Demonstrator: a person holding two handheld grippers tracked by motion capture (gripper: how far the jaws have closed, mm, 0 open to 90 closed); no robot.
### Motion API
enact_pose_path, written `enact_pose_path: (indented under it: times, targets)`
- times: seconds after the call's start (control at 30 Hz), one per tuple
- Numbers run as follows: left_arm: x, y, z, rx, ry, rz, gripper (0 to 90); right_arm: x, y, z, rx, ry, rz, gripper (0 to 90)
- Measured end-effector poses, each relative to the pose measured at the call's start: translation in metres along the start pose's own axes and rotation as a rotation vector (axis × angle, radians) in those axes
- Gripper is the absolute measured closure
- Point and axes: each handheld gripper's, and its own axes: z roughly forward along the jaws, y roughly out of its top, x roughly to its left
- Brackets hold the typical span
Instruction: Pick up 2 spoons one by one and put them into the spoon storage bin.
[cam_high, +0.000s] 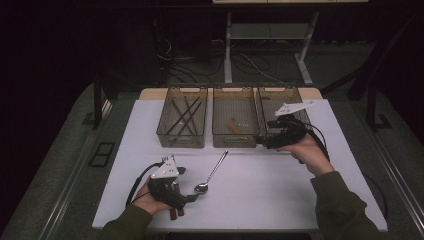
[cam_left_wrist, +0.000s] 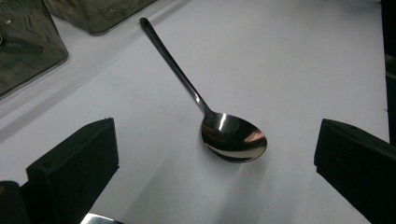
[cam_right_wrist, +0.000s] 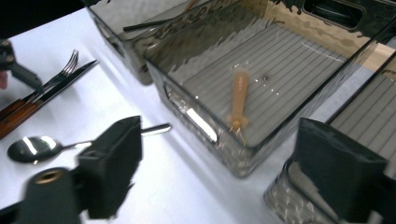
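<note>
Left gripper (cam_high: 192, 196), jaws wide and empty, faces a spoon (cam_high: 212, 173); right gripper (cam_high: 263, 142), jaws wide and empty, hovers by the middle bin (cam_high: 235, 141).

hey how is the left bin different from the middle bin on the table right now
The left bin holds several long dark sticks lying crossed over each other; the middle bin holds one short orange-brown piece on its ribbed floor. So the left bin looks fuller, the middle bin nearly bare. Both are smoky see-through rectangular bins, standing side by side on the white table.
</note>
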Motion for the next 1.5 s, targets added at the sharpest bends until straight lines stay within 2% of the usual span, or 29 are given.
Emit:
enact_pose_path:
  times: [0.17, 0.37, 0.5, 0.63, 0.8, 0.93, 1.03, 1.13, 1.23, 1.5]
  targets:
    - [0.0, 0.0, 0.0, 0.004, 0.005, 0.001, 0.0, 0.005, -0.019, -0.01, -0.024, -0.007, 0.013, 11.9]
    - [0.0, 0.0, 0.0, 0.012, 0.011, 0.005, 0.0, 0.01, -0.047, -0.015, -0.016, -0.039, 0.024, 12.0]
    - [0.0, 0.0, 0.0, 0.017, 0.013, 0.005, 0.0, 0.013, -0.066, -0.018, -0.032, -0.052, 0.046, 12.0]
    - [0.0, 0.0, 0.0, 0.021, 0.019, 0.007, 0.0, 0.015, -0.082, -0.022, -0.032, -0.067, 0.045, 12.0]
    - [0.0, 0.0, 0.0, 0.026, 0.03, 0.006, 0.0, 0.019, -0.1, -0.03, -0.059, -0.086, 0.062, 12.0]
    - [0.0, 0.001, 0.0, 0.03, 0.036, 0.005, 0.0, 0.024, -0.113, -0.036, -0.064, -0.089, 0.044, 12.0]
    - [0.0, 0.001, -0.001, 0.022, 0.037, 0.001, 0.6, 0.027, -0.12, -0.037, -0.043, -0.103, 0.033, 11.9]
    - [0.001, 0.002, -0.003, 0.016, 0.045, -0.004, 5.3, 0.03, -0.128, -0.039, -0.027, -0.107, 0.035, 12.0]
    - [0.002, 0.003, -0.005, 0.017, 0.05, -0.003, 15.1, 0.033, -0.134, -0.042, -0.021, -0.103, 0.036, 12.0]
    - [0.003, 0.007, -0.005, 0.012, 0.04, -0.047, 35.7, 0.042, -0.148, -0.05, 0.002, -0.096, 0.021, 12.0]
